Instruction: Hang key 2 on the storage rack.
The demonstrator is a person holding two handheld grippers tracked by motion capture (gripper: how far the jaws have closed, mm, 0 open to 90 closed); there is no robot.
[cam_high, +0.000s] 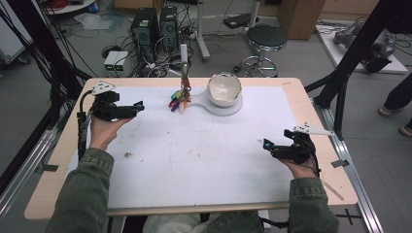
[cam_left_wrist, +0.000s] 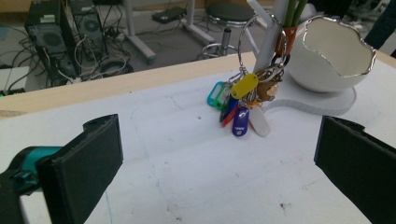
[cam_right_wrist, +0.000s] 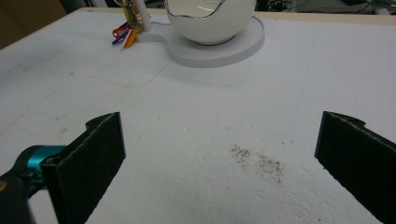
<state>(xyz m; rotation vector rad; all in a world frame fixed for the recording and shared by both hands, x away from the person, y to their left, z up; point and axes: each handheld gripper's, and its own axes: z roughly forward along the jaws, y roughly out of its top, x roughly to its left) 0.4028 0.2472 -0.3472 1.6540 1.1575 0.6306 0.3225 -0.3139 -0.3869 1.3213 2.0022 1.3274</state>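
- The worktop (cam_high: 204, 160) is covered in white, edged with pale wood, and marked by faint brownish smudges.
- The bowl (cam_high: 224, 89) is seen as white with a silvery, jagged rim, set on a white base (cam_high: 232, 108).
- The key tags (cam_left_wrist: 240, 105) are coloured yellow, teal, blue, red, purple and white, hung on silver rings; a small brown charm is seen among them.
- The fingers (cam_left_wrist: 88, 163) of the left gripper (cam_left_wrist: 217, 170) are black, with a teal part behind them.
- The right gripper (cam_right_wrist: 219, 170) is black too, with a teal part behind its fingers (cam_right_wrist: 91, 161).
- The sleeves (cam_high: 80, 194) are olive green.
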